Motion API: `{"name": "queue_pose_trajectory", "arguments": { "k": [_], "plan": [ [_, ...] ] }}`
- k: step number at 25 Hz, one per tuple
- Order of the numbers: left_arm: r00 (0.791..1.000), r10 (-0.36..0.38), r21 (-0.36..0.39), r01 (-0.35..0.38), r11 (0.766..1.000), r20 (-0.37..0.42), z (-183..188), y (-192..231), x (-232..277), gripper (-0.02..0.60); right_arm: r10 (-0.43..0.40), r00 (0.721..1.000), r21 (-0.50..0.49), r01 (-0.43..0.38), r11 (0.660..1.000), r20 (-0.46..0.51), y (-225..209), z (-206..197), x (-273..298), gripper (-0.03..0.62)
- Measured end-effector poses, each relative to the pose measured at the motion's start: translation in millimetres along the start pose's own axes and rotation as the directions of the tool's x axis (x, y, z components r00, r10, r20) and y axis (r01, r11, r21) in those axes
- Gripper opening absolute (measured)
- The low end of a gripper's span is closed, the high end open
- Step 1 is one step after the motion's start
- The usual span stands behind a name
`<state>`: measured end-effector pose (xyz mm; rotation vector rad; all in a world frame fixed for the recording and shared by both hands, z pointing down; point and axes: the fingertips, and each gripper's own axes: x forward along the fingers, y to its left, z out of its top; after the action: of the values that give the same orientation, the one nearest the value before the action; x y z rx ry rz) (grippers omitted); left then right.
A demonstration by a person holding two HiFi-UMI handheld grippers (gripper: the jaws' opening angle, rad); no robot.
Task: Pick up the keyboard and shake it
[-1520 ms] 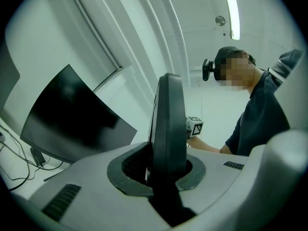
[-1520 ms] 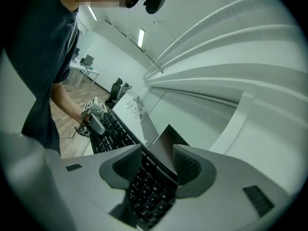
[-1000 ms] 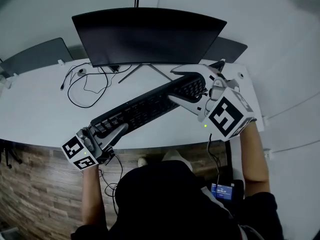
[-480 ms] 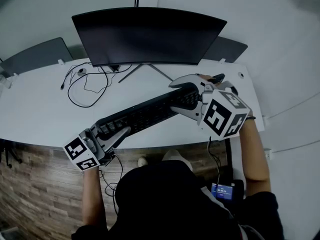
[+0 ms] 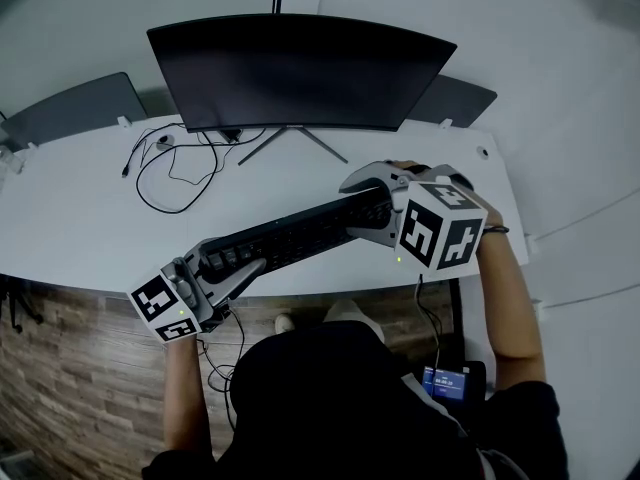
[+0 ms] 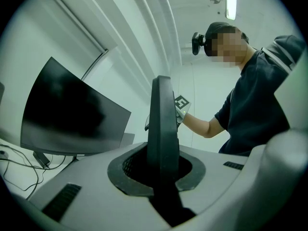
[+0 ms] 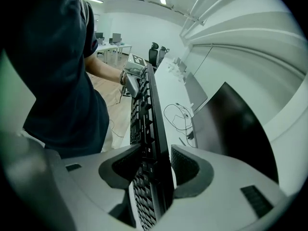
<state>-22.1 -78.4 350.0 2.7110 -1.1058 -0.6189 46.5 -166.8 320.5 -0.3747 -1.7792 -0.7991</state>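
Note:
A black keyboard (image 5: 300, 233) hangs in the air above the white desk (image 5: 80, 218), running from lower left to upper right and tipped on its long edge. My left gripper (image 5: 225, 263) is shut on its left end; in the left gripper view the keyboard (image 6: 161, 124) stands edge-on between the pads of the gripper (image 6: 161, 177). My right gripper (image 5: 365, 206) is shut on the right end. In the right gripper view the keyboard (image 7: 147, 114) runs away from the gripper (image 7: 156, 165), keys facing left, with the left gripper at its far end.
A wide curved monitor (image 5: 300, 68) stands at the back of the desk, with loose cables (image 5: 170, 168) to the left of its stand. Dark panels sit at the desk's far left (image 5: 70, 108) and far right (image 5: 455, 98). Wood floor lies beyond the near edge.
The right gripper has come down and tipped over with the keyboard's right end, so the keyboard lies flatter and more edge-on. The left gripper has barely moved.

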Motion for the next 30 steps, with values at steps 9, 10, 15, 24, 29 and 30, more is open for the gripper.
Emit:
{"name": "queue_pose_trajectory", "arguments": {
  "k": [9,10,15,24,29,30],
  "plan": [
    [0.999,-0.045,0.017,0.045,0.999,-0.027,-5.4,-15.1,5.4,0.083,0.221,0.971,0.045,-0.217,0.975,-0.09,37.9,-19.8,13.4,0.199],
    [0.998,-0.048,0.019,0.049,0.999,-0.026,-4.7,-16.1,6.2,0.083,0.237,0.967,0.05,-0.233,0.971,-0.09,40.6,-21.3,16.4,0.199],
    [0.998,-0.048,0.039,0.05,0.998,-0.046,-6.3,-17.1,7.9,0.083,0.28,0.953,0.014,-0.28,0.96,-0.117,51.1,-30.7,27.4,0.168],
    [0.996,-0.047,0.054,0.051,0.997,-0.069,-12.5,-15.1,9.4,0.083,0.307,0.937,0.043,-0.304,0.952,-0.167,55.3,-37.2,35.5,0.104],
    [0.994,-0.049,0.093,0.058,0.994,-0.099,-14.4,-16.0,12.4,0.084,0.287,0.937,0.037,-0.285,0.958,-0.202,55.2,-41.4,39.4,0.097],
    [0.993,-0.051,0.099,0.062,0.993,-0.102,-15.6,-15.9,12.8,0.084,0.28,0.937,0.033,-0.28,0.96,-0.206,55.3,-42.4,40.4,0.095]
  ]
}}
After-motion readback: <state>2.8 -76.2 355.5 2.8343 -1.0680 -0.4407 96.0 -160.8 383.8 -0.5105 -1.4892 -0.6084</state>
